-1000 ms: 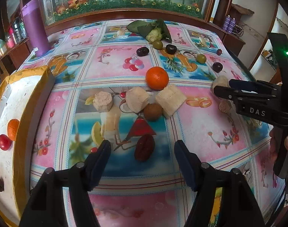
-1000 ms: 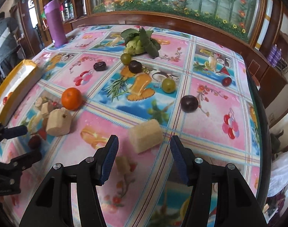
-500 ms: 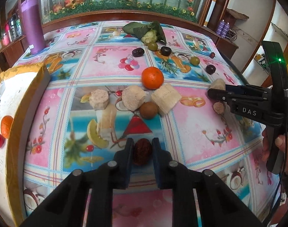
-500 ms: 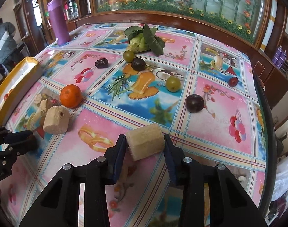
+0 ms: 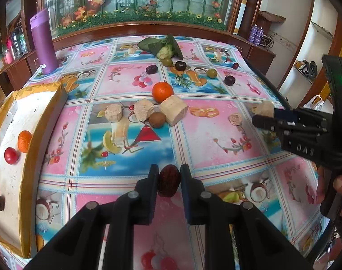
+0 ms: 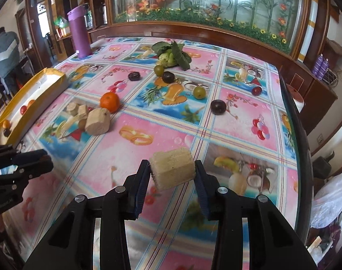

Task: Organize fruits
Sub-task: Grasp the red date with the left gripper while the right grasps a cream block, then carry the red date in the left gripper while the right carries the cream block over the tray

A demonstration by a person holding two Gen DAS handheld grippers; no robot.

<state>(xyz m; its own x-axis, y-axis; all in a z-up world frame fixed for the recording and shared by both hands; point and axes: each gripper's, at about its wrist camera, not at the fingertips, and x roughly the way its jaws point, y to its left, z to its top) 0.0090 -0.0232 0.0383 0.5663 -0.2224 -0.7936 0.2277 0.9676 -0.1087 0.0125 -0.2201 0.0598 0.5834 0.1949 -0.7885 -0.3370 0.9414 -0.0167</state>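
My left gripper [image 5: 169, 175] is shut on a dark red date [image 5: 168, 182] and holds it just above the table. My right gripper [image 6: 172, 167] is shut on a pale sugarcane chunk [image 6: 172, 171], lifted off the table; it also shows in the left wrist view [image 5: 264, 109]. An orange [image 5: 162, 91], several sugarcane chunks [image 5: 173, 109] and a brown kiwi [image 5: 157, 119] lie mid-table. Dark plums [image 6: 218, 106] and green fruits [image 6: 199, 92] lie further back. A yellow-rimmed white tray [image 5: 29, 157] at the left holds several small fruits.
A purple flask [image 5: 43, 42] stands at the far left corner. A leafy green bunch [image 5: 165, 48] lies at the back centre. The table's right edge [image 6: 292, 121] drops off beside a plastic bag [image 6: 330, 204]. A small piece [image 5: 235, 119] lies near the right gripper.
Both grippers went from open to shut: the left closed on the date, the right on the sugarcane chunk. Both have since lifted their items slightly off the table.
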